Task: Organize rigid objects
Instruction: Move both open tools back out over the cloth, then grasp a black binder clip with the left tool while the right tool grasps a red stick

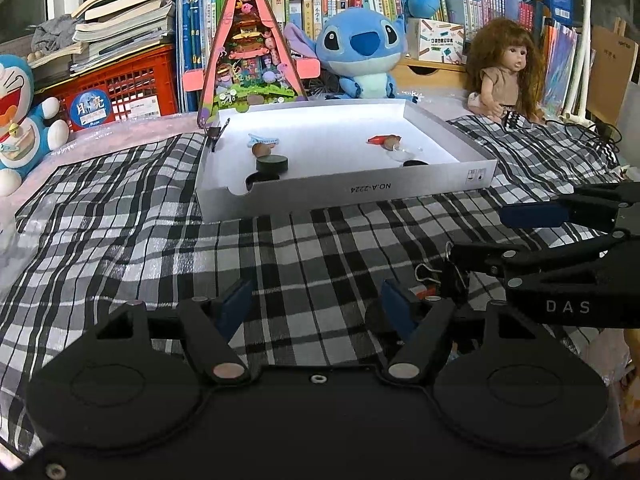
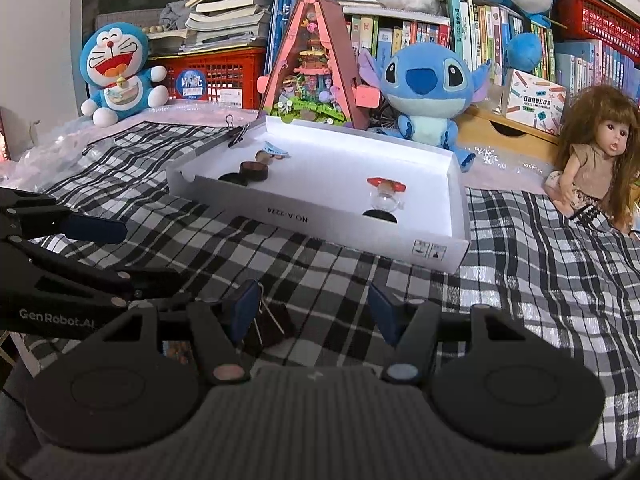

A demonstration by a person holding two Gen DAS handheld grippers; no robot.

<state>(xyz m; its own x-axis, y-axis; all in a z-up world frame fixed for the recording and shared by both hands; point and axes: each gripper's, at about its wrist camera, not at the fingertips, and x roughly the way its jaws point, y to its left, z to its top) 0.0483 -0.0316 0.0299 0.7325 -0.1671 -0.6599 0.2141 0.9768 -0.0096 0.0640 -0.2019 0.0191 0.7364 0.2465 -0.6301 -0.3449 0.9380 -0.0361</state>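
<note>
The left gripper hangs low over the checked cloth with its blue pads spread wide and nothing but cloth between them. The right gripper is likewise spread, its pads apart and gripping nothing. A black binder clip lies on the cloth just beside the right gripper's left pad, touching or nearly touching it; which cannot be told. In the left wrist view the same clip sits just to the right of the left gripper's right finger, with the right gripper's fingers reaching in from the right edge above it.

Ahead of both grippers, across a stretch of cloth, stands a shallow white box with low walls. Inside it, toward the left, lie a dark round puck, a brown piece behind it, and a light blue hair clip farther back. Toward the right lie a red clip and a small clear round piece just in front of it. A second black binder clip is fastened on the box's far left corner.

Beyond the box stand a pink triangular model house and a blue Stitch plush. A Doraemon plush sits far left, a long-haired doll far right, with shelves of books and red crates behind.
</note>
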